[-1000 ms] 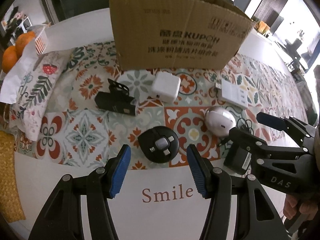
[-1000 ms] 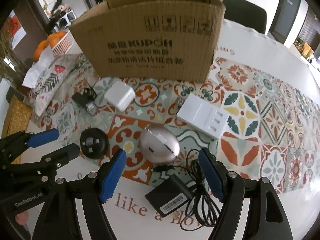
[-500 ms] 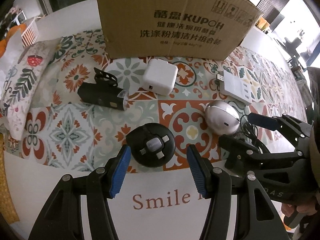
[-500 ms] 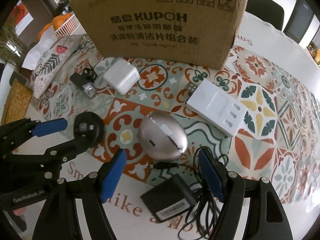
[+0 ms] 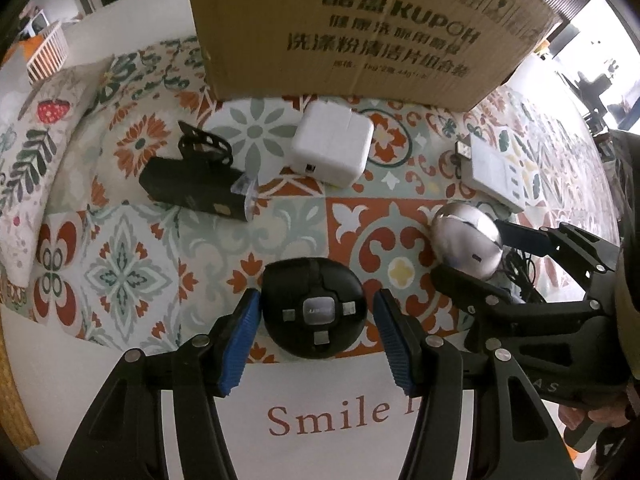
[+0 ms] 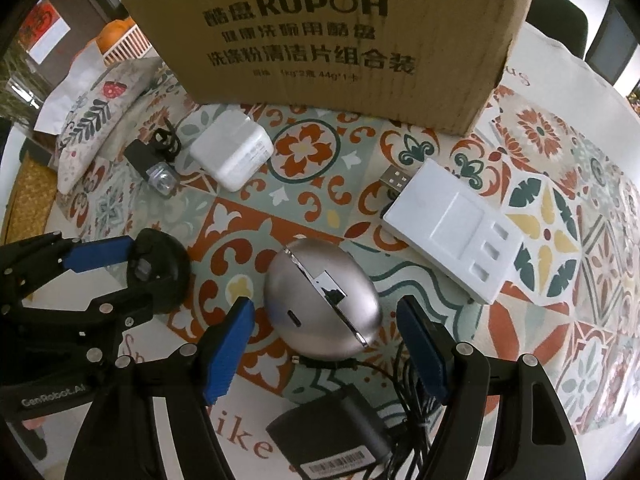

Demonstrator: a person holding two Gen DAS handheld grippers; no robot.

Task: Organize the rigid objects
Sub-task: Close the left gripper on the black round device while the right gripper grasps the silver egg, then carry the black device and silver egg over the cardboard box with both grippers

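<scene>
Both hand-held grippers have pushed forward across the surface [image 5: 328, 420] since a second ago, so every object looms larger and the cardboard box [image 5: 372, 28] now fills the top of each view with its upper edge cut off. Earlier, the left hand-held gripper [image 5: 316, 320] hovered short of the round black device [image 5: 314, 308]; now its blue pads [image 5: 240, 336] flank that device on either side, spread wide, with a thin gap showing on each side, so nothing is clamped. The same holds on the other side: the right hand-held gripper [image 6: 324, 328] previously sat behind the silver egg-shaped device [image 6: 320, 300], and its fingers [image 6: 420, 348] now straddle it, apart and not pressing it. In the right wrist view the left hand-held gripper [image 6: 124, 264] reaches in from the left around the black device [image 6: 160, 272].

Everything else lies where it did. A white charger block [image 5: 330, 144] sits just in front of the box, a black bike light [image 5: 192, 184] to its left, and a white flat hub [image 6: 452, 228] with a USB plug to the right of the silver device. Close to the right gripper, a black power adapter [image 6: 332, 444] rests with its tangled cable [image 6: 404, 420] on the patterned tablecloth [image 5: 120, 272]. A floral pillow [image 5: 28, 168] lies at far left.
</scene>
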